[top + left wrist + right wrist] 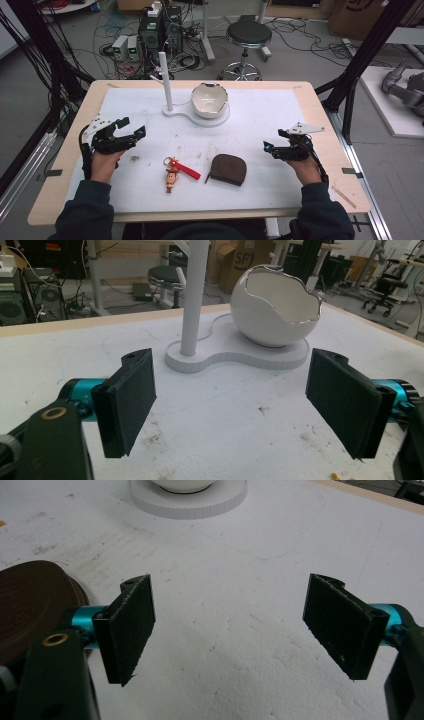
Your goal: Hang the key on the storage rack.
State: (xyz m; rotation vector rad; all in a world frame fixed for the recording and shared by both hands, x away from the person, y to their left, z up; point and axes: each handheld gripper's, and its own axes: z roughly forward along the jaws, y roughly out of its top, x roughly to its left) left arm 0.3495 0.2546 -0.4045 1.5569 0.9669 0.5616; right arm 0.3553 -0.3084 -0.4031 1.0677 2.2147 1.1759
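Note:
A white stand (176, 111) with an upright peg (165, 80) and an eggshell-shaped bowl (209, 100) sits at the back middle of the white mat; the left gripper view shows the bowl (275, 307) and peg (194, 295) ahead. A doll keychain with a red strap (176, 172) and a brown pouch (228, 169) lie near the front middle. My left gripper (131, 127) is open above the mat at the left, its jaws wide apart (232, 402) with nothing between them. My right gripper (270, 149) is open at the right, empty (235, 627), with the pouch (30, 605) just off to its left.
The mat (260, 120) covers a wooden table (320, 115). Beyond the far edge stand a stool (248, 37), computer boxes (160, 30) and loose cables on the floor. Black frame posts (365, 55) rise at both sides.

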